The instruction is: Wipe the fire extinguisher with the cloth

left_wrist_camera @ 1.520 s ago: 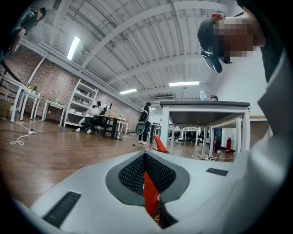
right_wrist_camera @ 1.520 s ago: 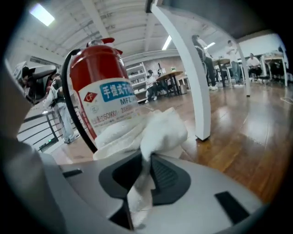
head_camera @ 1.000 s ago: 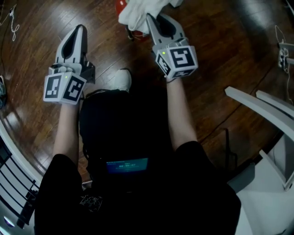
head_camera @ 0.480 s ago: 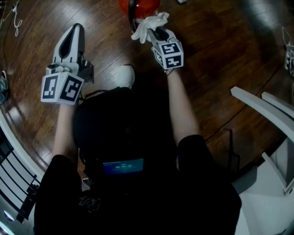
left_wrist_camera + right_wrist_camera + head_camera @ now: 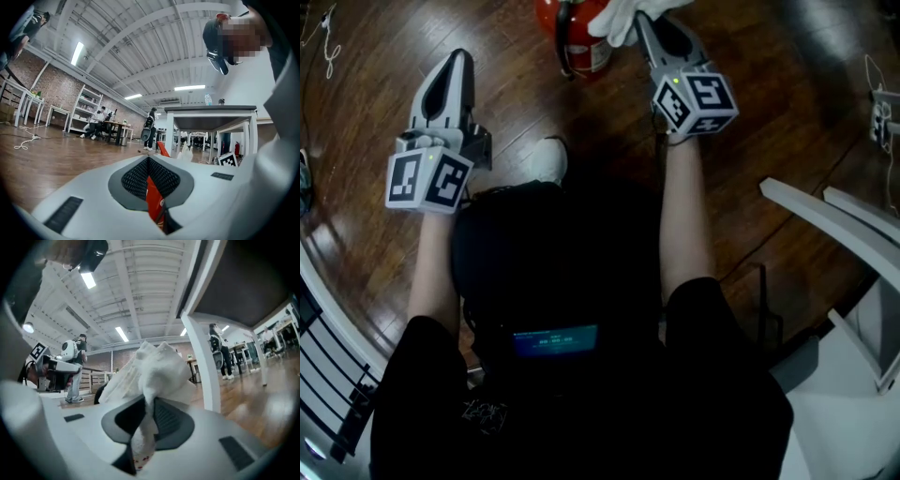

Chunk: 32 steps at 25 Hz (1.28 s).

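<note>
A red fire extinguisher (image 5: pixel 574 36) stands on the dark wooden floor at the top of the head view, partly cut by the frame edge. My right gripper (image 5: pixel 642 19) is just to its right, shut on a bunched white cloth (image 5: pixel 623 13) that hangs beside the extinguisher's top. In the right gripper view the cloth (image 5: pixel 152 373) bulges out of the closed jaws. My left gripper (image 5: pixel 455 62) is held further left, apart from the extinguisher, shut with nothing in it. Its own view shows a red sliver of the extinguisher (image 5: pixel 162 149) beyond its jaws.
A white shoe (image 5: pixel 549 161) rests on the floor between my arms. White table legs (image 5: pixel 830 230) stand at the right, a white rack (image 5: pixel 328 366) at the lower left, and loose cables (image 5: pixel 328 52) at the upper left. People and shelves (image 5: pixel 89 117) are far off.
My right gripper carried the cloth up and to the right, from over the extinguisher to beside its top, so more red body shows. The left gripper stayed put.
</note>
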Motion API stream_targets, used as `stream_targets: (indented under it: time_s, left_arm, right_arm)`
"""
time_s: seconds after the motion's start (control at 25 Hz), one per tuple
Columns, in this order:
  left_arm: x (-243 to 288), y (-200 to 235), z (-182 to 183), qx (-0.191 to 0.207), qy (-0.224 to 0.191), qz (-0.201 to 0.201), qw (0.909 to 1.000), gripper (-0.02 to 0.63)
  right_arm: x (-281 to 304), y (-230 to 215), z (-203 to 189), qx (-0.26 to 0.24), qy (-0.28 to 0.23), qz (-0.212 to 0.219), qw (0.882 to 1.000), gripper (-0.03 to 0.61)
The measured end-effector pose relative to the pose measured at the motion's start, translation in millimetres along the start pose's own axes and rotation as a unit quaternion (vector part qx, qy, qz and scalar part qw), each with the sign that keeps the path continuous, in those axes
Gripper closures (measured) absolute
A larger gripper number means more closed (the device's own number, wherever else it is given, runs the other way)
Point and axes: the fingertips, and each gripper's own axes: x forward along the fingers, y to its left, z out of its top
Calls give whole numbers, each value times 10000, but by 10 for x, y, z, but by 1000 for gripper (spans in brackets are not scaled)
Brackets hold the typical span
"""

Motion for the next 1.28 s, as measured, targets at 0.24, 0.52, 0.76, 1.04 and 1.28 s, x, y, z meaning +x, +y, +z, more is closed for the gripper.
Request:
stream_targets:
  time_s: [0.24, 0.52, 0.76, 1.04, 1.28]
  left_arm:
    - [58, -144, 28, 230, 30, -158, 9996, 614]
    - [49, -113, 6, 183, 47, -119, 9998, 612]
    - [108, -122, 12, 136, 20, -162, 9998, 612]
    - [136, -64, -18, 66, -42, -179, 9998, 614]
    - [106, 9, -43, 3, 8, -124, 9999, 612]
  right_arm:
    - [226, 133, 51, -546, 294, 276, 9977, 508]
    - [218, -37, -1001, -151, 1183, -134, 9928, 515]
    - [164, -44, -2083, 144, 2590, -117, 9657, 515]
    - [224, -466, -1194, -278, 1728, -302, 9841, 514]
    - [465, -554, 115, -97, 531, 724, 9959, 514]
